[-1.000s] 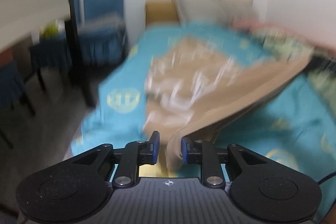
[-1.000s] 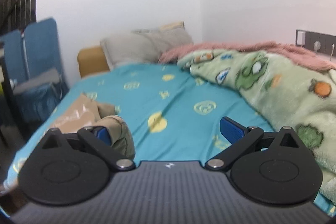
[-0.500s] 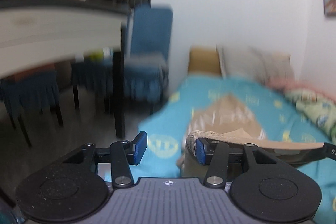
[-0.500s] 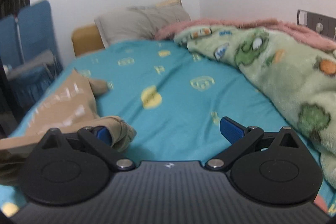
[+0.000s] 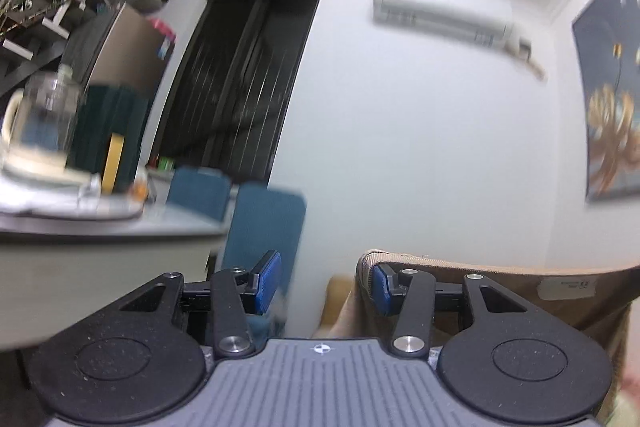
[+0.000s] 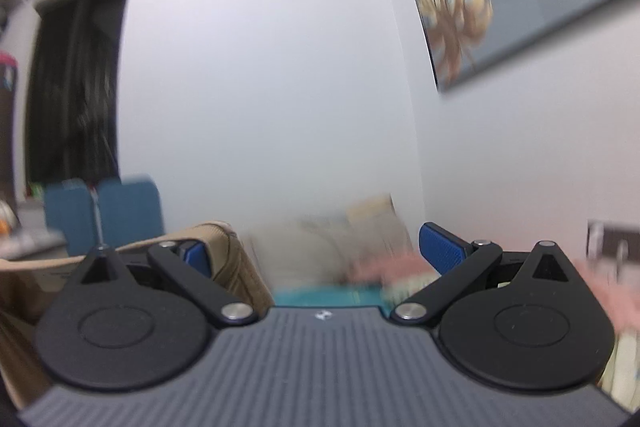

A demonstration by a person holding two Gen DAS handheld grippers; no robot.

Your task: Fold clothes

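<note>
A tan garment (image 5: pixel 500 287) hangs stretched between both grippers, its waistband edge up and a white label showing. My left gripper (image 5: pixel 324 285) has its jaws apart, and the waistband is hooked over its right finger (image 5: pixel 382 287). My right gripper (image 6: pixel 316 251) has its jaws wide apart, and the garment's other end (image 6: pixel 228 259) is draped over its left finger (image 6: pixel 196 253). Both grippers are raised high and point at the far wall. The rest of the garment hangs below, out of view.
A table (image 5: pixel 100 231) with a glass jar (image 5: pixel 48 119) stands at the left, with blue chairs (image 5: pixel 260 227) behind it. The bed with its teal sheet (image 6: pixel 332 297), a pillow (image 6: pixel 320 247) and a pink blanket (image 6: pixel 384 267) lies low ahead.
Both grippers have swung upward from the bed toward the wall, lifting the tan garment off the sheet. The left gripper's jaws have spread wider.
</note>
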